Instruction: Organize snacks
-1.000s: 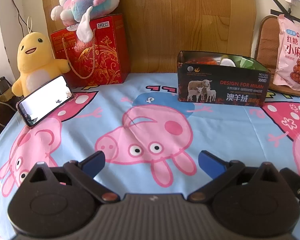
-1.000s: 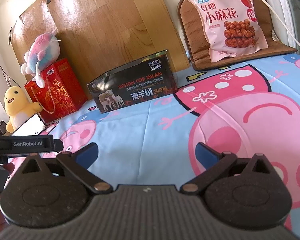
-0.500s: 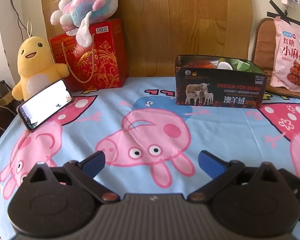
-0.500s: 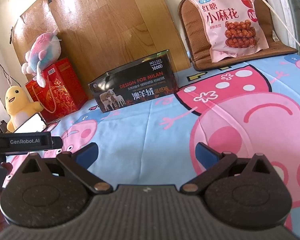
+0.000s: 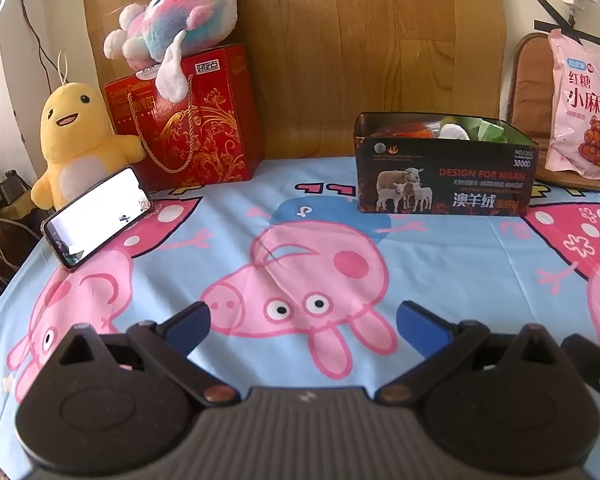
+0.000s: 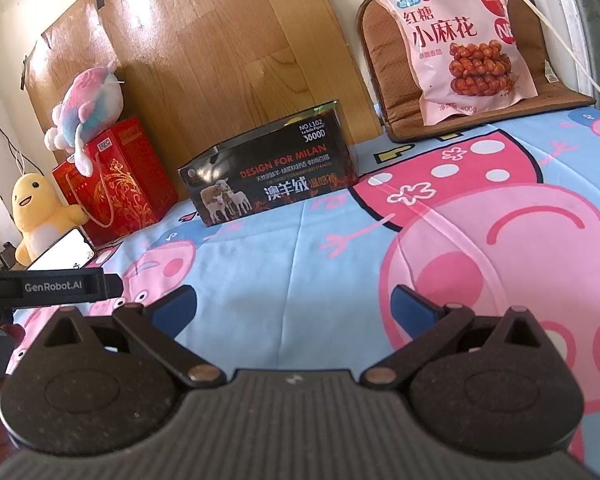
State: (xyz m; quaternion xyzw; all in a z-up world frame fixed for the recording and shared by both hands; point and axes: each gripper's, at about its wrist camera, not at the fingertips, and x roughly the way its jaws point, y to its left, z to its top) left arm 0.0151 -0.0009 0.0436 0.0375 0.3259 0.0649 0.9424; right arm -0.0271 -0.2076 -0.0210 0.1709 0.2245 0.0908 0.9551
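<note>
A black open-topped box [image 5: 444, 174] printed with sheep stands at the back of the cartoon-pig cloth, with orange, white and green snack packs showing inside. It also appears in the right wrist view as the box [image 6: 272, 182]. A pink snack bag [image 6: 460, 36] leans on a brown cushion at the back right; the same bag [image 5: 584, 108] shows at the left view's right edge. My left gripper [image 5: 303, 322] is open over the cloth, well short of the box, holding nothing. My right gripper [image 6: 295, 306] is open too, empty, near the front.
A red gift bag [image 5: 188, 124] with a pastel plush [image 5: 172, 12] on top stands back left, beside a yellow plush [image 5: 76, 136] and a propped phone [image 5: 98, 216]. A wooden board [image 5: 360, 40] backs the table. The left gripper's body [image 6: 48, 286] and a hand sit at the right view's left edge.
The left gripper has drawn back a little, so the box and gift bag look slightly farther away. The right gripper has barely moved. Both stay open.
</note>
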